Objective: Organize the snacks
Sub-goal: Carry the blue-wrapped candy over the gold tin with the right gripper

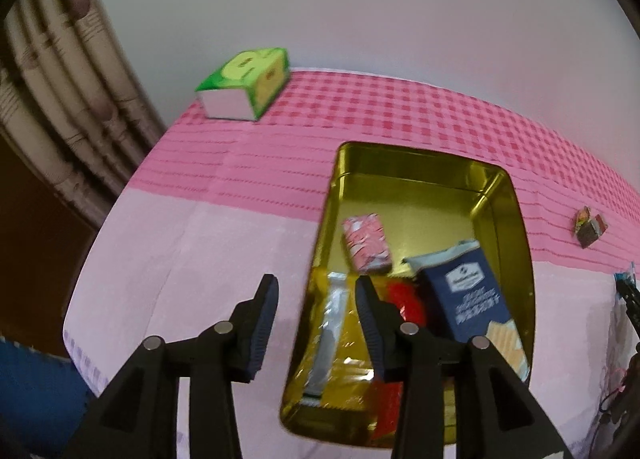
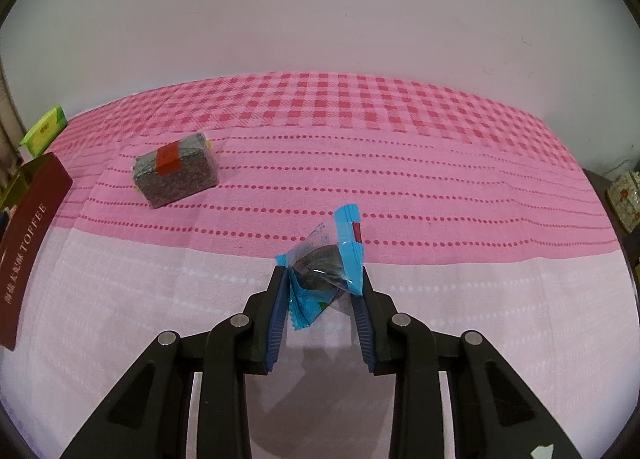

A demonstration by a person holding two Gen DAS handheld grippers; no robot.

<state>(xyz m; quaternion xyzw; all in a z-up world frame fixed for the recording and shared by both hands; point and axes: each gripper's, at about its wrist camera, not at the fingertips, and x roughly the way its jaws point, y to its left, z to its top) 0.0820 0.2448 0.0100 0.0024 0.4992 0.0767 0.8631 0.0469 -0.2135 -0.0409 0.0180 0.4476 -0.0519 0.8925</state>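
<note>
Left wrist view: a gold tin (image 1: 516, 195), lidless, lies right of centre on the pink tablecloth (image 1: 240, 187). Inside it, a pink-and-white patterned packet (image 1: 366, 243) sits near the middle. A navy biscuit pouch (image 1: 468, 295) leans along the right wall. A red wrapper (image 1: 406, 299) lies between them, lower down. A silver-and-yellow packet (image 1: 334, 335) runs along the left wall toward the lower edge of the frame.

The left gripper (image 1: 316, 291) hangs above the tin's left rim at lower centre, angled steeply downward. Its jaws stand apart with nothing between them, one finger over the cloth, the other over the tin. A green tissue box (image 1: 244, 83) rests at upper left. A small dark snack block (image 1: 590, 227) lies on the cloth at right.

Right wrist view: the right gripper (image 2: 322, 279), at lower centre and pitched downward, is clenched on a blue-wrapped snack (image 2: 324, 271) with dark contents, held just above the cloth. A dark block with a red label (image 2: 176, 173) lies at upper left. The maroon lid marked TOFFEE (image 2: 28, 243) stands at the left edge.
</note>
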